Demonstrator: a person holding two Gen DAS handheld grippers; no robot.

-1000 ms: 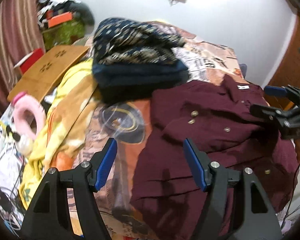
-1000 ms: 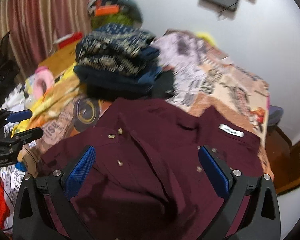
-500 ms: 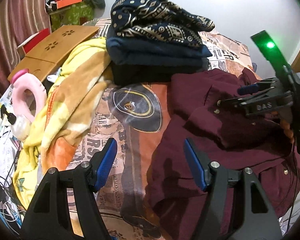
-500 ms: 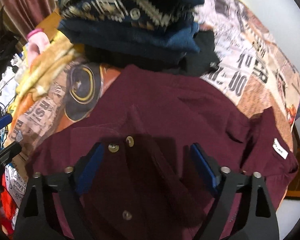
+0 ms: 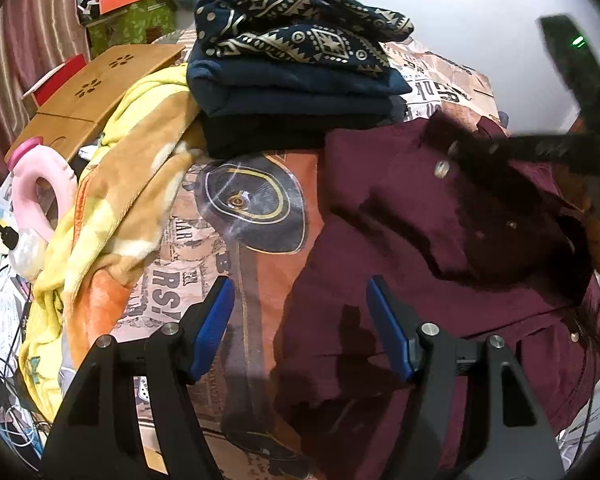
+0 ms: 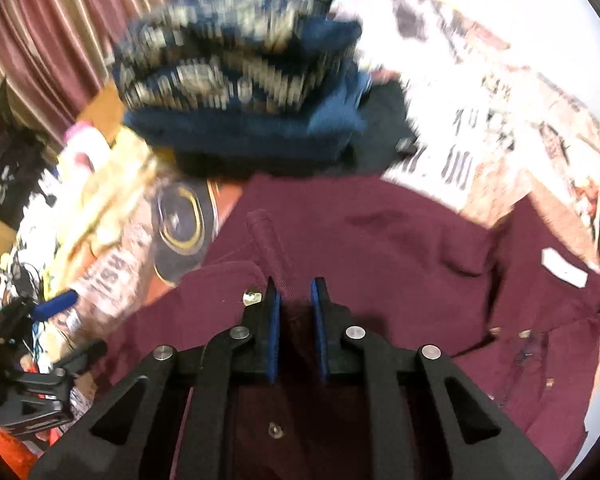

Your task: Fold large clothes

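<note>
A maroon button shirt (image 5: 400, 220) lies spread and rumpled on the printed bed sheet (image 5: 240, 264). In the right wrist view my right gripper (image 6: 294, 284) is down on the shirt (image 6: 380, 232), its jaws closing on a raised fold of the button strip beside a metal button (image 6: 252, 296); the blue pads pinch the cloth. That gripper's body (image 5: 560, 152) shows blurred in the left wrist view. My left gripper (image 5: 298, 284) hovers open over the shirt's left edge, nothing between its fingers. It also shows as the left gripper (image 6: 72, 328) at the lower left.
A stack of folded dark blue and patterned clothes (image 5: 292, 80) sits on the bed just beyond the shirt. A yellow-orange blanket (image 5: 112, 200) lies bunched along the left. A wooden lap table (image 5: 100, 84), a pink ring (image 5: 40, 184) and cables crowd the left edge.
My right gripper came down onto the shirt and its jaws went from wide open to pinched on the fold by the buttons. My left gripper sank slightly toward the shirt's edge.
</note>
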